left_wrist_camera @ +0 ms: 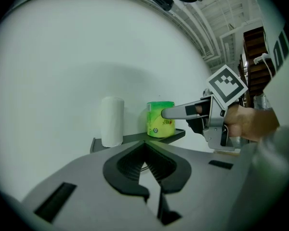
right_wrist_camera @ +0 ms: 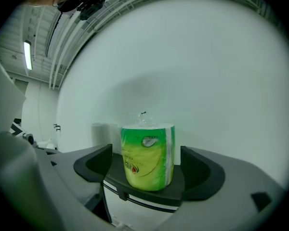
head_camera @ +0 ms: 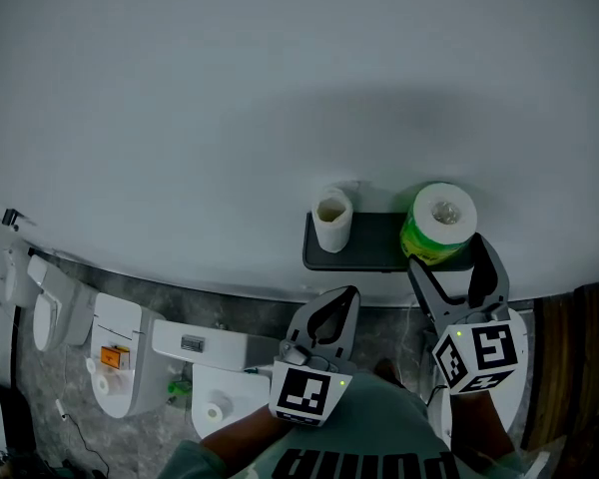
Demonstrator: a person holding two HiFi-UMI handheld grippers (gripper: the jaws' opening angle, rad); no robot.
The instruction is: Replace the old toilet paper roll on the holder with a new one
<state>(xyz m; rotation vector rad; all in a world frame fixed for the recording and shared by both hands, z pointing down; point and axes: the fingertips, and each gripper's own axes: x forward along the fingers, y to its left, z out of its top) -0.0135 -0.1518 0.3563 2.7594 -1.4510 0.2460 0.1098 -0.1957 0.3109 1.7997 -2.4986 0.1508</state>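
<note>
A pale, bare wall fills most of every view. At the lower left of the head view, white toilet fixtures are seen from above on a grey marbled floor.

A dark shelf is fixed to the wall, right of centre in the head view.

The right tongs are held level at the shelf's right end with the jaws spread wide. The new roll is framed between them, but a gap is seen on each side in the right gripper view, so nothing is pinched. The left tongs are held below the shelf, at lower centre, with the jaws pressed together on nothing.

The new toilet paper roll, sealed in green and yellow plastic wrap, stands upright at the shelf's right end. The old toilet paper roll, white, slimmer and with its core showing, stands upright at the left end, well apart from the new one.

Risks are judged as follows. The new roll sits close to the shelf's right end, so it could be nudged off by a jaw that arrives first. The wrap looks slick, so the roll could slip from a light pinch. The old roll could be toppled if brushed by the left tongs.
</note>
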